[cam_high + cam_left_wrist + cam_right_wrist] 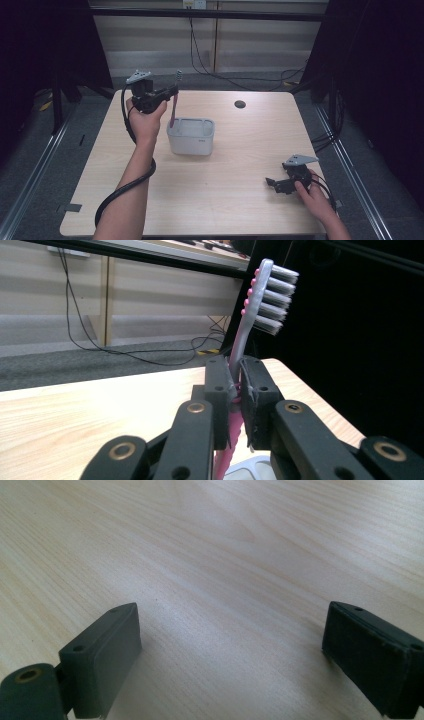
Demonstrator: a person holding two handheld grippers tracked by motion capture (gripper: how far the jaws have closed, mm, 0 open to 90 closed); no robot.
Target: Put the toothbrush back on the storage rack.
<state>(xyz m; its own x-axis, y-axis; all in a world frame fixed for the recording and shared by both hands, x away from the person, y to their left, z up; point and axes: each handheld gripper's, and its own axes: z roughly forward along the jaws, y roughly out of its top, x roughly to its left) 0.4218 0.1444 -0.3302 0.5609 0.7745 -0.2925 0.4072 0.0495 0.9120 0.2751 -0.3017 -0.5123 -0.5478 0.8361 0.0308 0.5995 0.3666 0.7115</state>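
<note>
The left gripper (235, 385) is clenched on one toothbrush (260, 305), its two black jaws pressing the pink-and-grey handle between them. The brush stands nearly upright, bristle head at the top, pink lower end pointing down toward the one white container (190, 135). In the high view this gripper (172, 92) is raised above the far left part of the table (235, 200), just over the container's left edge, with the toothbrush (174, 102) hanging from it. The right gripper (230, 645) is released, its two jaws spread wide over bare wood with nothing between them. It (272, 182) rests low at the near right of the table, well apart from the container.
</note>
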